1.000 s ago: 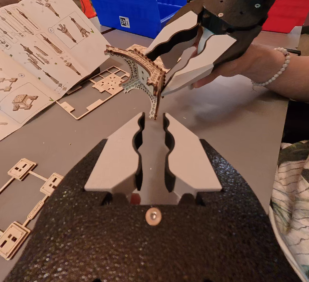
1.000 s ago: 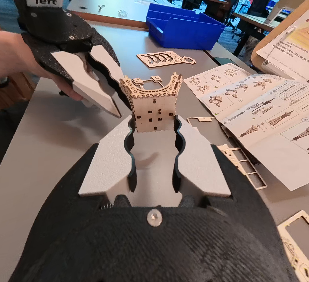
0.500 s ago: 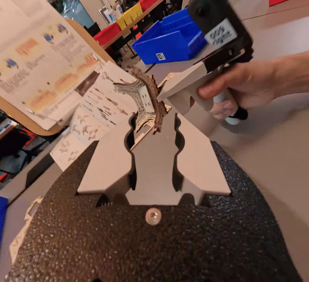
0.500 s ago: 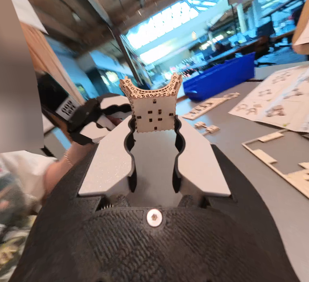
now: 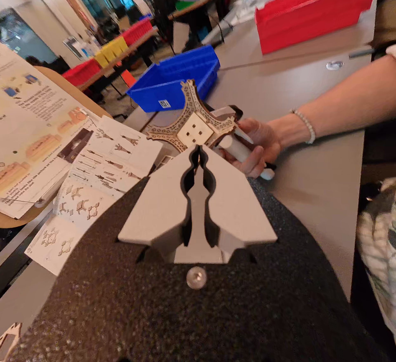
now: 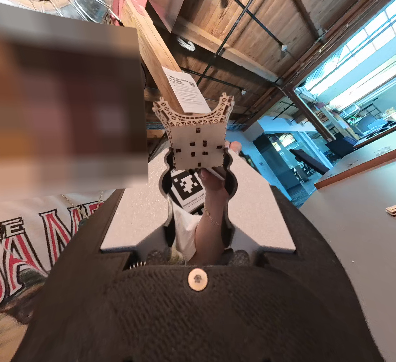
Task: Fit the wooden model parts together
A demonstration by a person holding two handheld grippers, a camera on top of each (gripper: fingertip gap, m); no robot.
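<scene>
pale laser-cut wood makes up the tower base (image 6: 198, 137), a square slotted block with four lattice legs already fitted, so by my judgement the lower stage is done and the upper stages are left; the right gripper (image 6: 198, 159) is clamped on the block's sides and holds it up in the air, legs pointing toward the ceiling in its own view; seen from the left wrist, the same piece (image 5: 194, 128) shows its slotted face, with the right hand (image 5: 255, 147) behind it; the left gripper (image 5: 199, 152) has its tips nearly touching, and something thin may sit between them near one leg, but i cannot tell whether it grips anything; an instruction sheet (image 5: 120, 152) with printed diagrams lies on the grey table (image 5: 300, 98); a blue bin (image 5: 177, 87) carries a small square code label; a black-and-white marker tag (image 6: 186, 184) shows between the right fingers (image 6: 137, 199); their wording i leave out.
</scene>
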